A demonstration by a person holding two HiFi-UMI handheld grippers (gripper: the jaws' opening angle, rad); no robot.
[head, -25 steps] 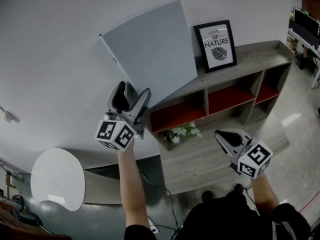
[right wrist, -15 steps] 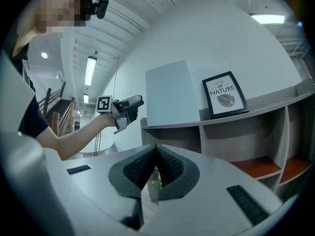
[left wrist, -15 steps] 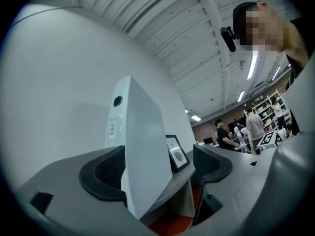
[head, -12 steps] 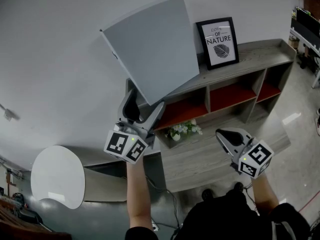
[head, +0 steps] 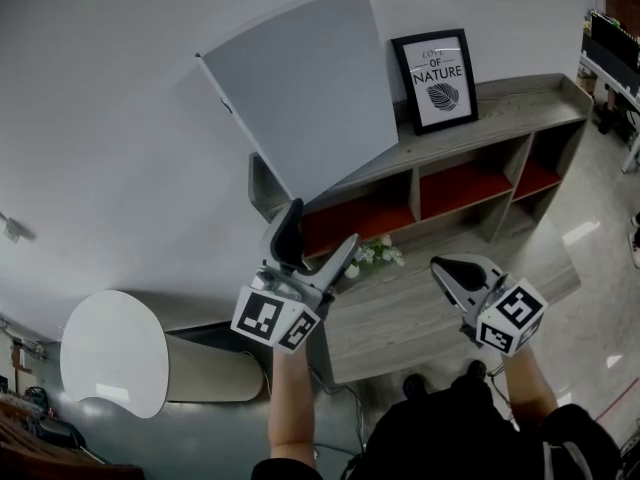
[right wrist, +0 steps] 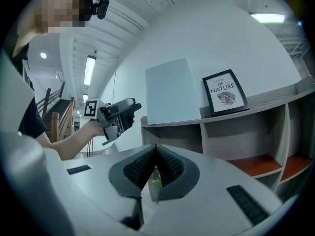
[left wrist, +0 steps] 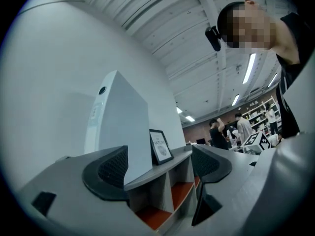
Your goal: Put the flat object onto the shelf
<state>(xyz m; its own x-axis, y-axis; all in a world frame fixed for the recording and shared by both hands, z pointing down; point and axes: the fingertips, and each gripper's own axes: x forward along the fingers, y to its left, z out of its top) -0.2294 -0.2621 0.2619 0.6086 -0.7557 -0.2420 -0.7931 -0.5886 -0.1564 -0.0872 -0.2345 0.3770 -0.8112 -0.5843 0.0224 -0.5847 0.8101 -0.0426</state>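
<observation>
The flat object is a large light-grey panel (head: 305, 88) that stands upright on the top of the grey shelf unit (head: 500, 103) and leans on the white wall. My left gripper (head: 322, 226) is open and holds nothing; it hovers in front of the shelf's left end, below the panel and apart from it. In the left gripper view the panel (left wrist: 123, 117) rises behind the open left gripper (left wrist: 160, 163). My right gripper (head: 438, 265) is shut and empty, low at the right. The right gripper view shows the panel (right wrist: 170, 92) beyond the shut right gripper (right wrist: 156, 162).
A framed "Nature" print (head: 433, 68) stands on the shelf top just right of the panel. The shelf has red-backed compartments (head: 465, 188) and a lower ledge with a small plant (head: 370, 258). A white round table (head: 115, 353) is at lower left. People stand far off (left wrist: 219, 132).
My left gripper has drawn back down and to the right, away from the panel's lower edge. The panel stays standing on the shelf top. The right gripper has not moved.
</observation>
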